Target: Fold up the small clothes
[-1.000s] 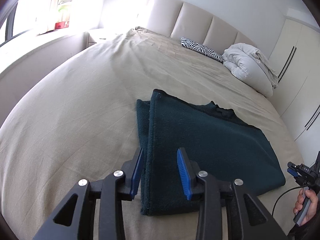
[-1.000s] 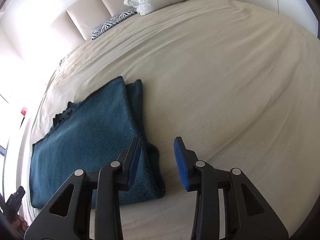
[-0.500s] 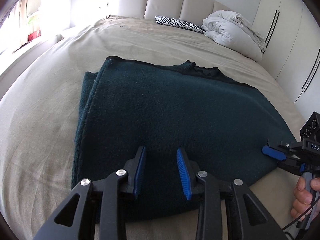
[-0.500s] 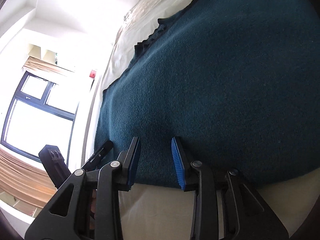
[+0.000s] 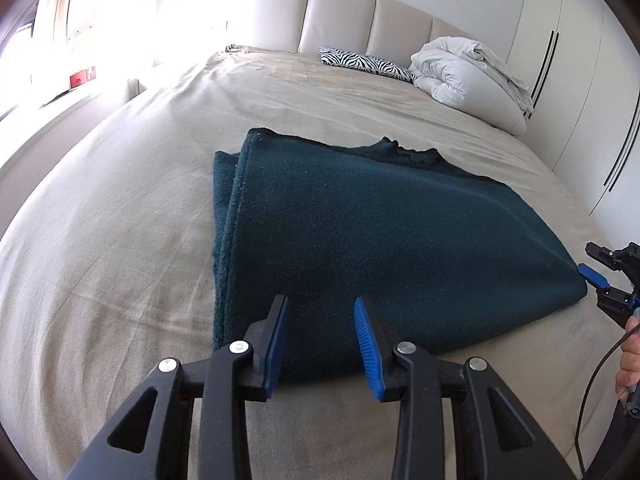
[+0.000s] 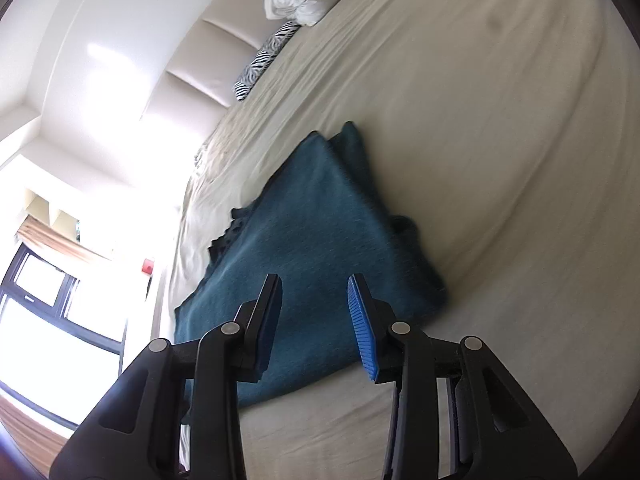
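Beige bedding covers the wide bed (image 5: pixel 120 208), which runs back to a padded headboard (image 5: pixel 344 16) with a zebra-print pillow (image 5: pixel 366 65) and a bundled white duvet (image 5: pixel 468 80) against it. Lying flat on the bed, well short of the zebra-print pillow, is the dark teal garment (image 5: pixel 372 248), a fleecy piece already doubled over: one thick layer sits on another, and a strip of the lower layer shows along the side away from the duvet. A ribbed neckline or hem peeks out at the edge nearest the headboard. The left gripper (image 5: pixel 320 340) hovers over the garment's near edge, its blue-padded fingers (image 5: pixel 366 344) spread apart and holding nothing. The right gripper (image 6: pixel 314 320) is likewise released, its fingers parted above the near part of the garment and not touching it; from the left wrist view it shows just beside the garment's duvet-side corner. Judging by the layers, at least one fold is done and the garment forms a fairly neat rectangle, though the edges on the side away from the duvet are not aligned. What likely remains is one more fold to make it compact, and perhaps squaring up that offset edge.
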`<state>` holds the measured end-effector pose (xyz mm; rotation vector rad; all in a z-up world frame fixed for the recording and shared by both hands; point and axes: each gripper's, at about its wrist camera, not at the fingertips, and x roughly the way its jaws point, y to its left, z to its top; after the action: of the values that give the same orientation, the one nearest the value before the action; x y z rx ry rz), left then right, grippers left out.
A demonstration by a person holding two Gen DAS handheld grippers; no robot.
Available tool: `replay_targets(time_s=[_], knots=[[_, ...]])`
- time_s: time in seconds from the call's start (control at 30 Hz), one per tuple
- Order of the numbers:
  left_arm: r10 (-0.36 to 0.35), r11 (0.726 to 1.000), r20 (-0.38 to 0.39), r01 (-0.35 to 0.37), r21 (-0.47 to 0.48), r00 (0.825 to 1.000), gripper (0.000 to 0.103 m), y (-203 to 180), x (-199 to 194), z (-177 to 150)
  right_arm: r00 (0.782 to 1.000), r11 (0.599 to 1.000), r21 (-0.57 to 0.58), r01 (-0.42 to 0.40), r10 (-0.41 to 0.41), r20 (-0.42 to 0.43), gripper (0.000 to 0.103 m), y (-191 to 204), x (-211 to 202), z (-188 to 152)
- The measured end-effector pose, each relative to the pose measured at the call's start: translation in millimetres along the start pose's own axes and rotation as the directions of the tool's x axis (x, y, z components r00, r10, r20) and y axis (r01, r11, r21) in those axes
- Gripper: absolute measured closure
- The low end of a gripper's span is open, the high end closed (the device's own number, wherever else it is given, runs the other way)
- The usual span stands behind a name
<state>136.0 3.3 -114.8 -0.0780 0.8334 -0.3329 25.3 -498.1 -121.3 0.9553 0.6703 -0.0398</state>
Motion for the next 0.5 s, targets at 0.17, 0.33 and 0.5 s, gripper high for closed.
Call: replay_targets(time_s=[0.17, 0.33, 0.5], knots=[[0.012, 0.999, -0.063, -0.010, 0.034, 0.998, 0.066, -14, 17, -9, 0.936, 0.975, -0.025, -0.219, 0.202, -0.289, 0.069, 75, 76, -62], [-0.011, 1.000, -0.066, 0.011, 0.003, 0.998, 0.067, 6, 11, -18, 0.849, 0.983, -0.034, -0.180, 0.138, -0.510, 0.074, 82, 140, -114], [-0.010, 1.000, -0.056, 0.009, -0.015, 0.998, 0.071, 19, -6, -15, 0.925, 0.989, 0.035, -0.145, 0.148, -0.351, 0.072, 39, 97, -78]])
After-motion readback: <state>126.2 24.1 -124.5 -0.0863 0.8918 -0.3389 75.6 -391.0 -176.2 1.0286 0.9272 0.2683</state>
